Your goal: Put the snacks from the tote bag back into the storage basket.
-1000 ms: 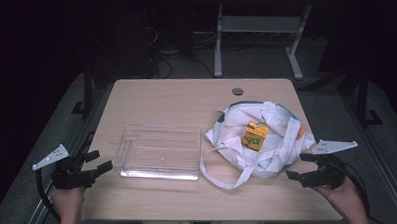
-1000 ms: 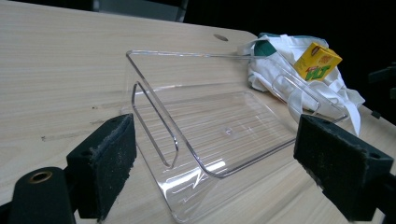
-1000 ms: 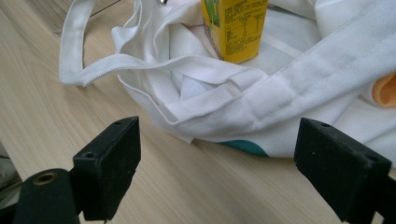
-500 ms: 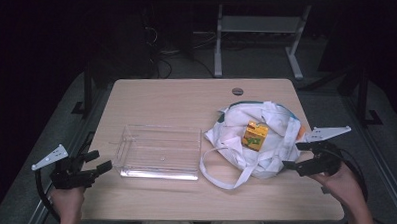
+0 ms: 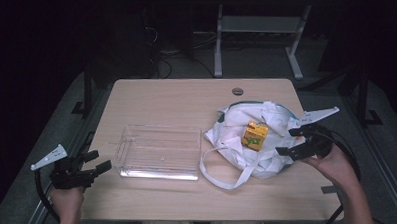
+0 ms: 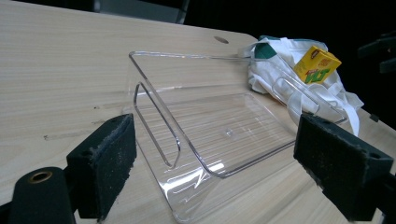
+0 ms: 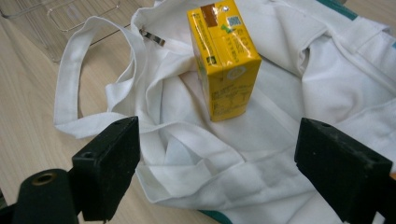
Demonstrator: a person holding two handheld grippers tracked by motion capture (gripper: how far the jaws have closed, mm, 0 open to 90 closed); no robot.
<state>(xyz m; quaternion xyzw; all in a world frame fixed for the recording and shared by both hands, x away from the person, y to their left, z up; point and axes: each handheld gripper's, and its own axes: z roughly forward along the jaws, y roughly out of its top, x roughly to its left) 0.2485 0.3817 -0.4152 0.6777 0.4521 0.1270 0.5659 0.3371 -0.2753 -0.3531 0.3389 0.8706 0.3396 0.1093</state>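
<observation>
Your right gripper [image 7: 217,172] is spread wide, empty, over the white bag [image 7: 289,116]; the yellow carton [image 7: 224,60] stands just ahead between the jaws, print too small to read. Your left gripper [image 6: 215,172] gapes too, with the clear tray [image 6: 224,135] directly ahead.

On the yellow carton [image 6: 317,64] standing on the white bag [image 6: 327,95], large green letters resembling "VLT" are made out in the left gripper view, while its smaller print [image 7: 224,51] cannot be read.
</observation>
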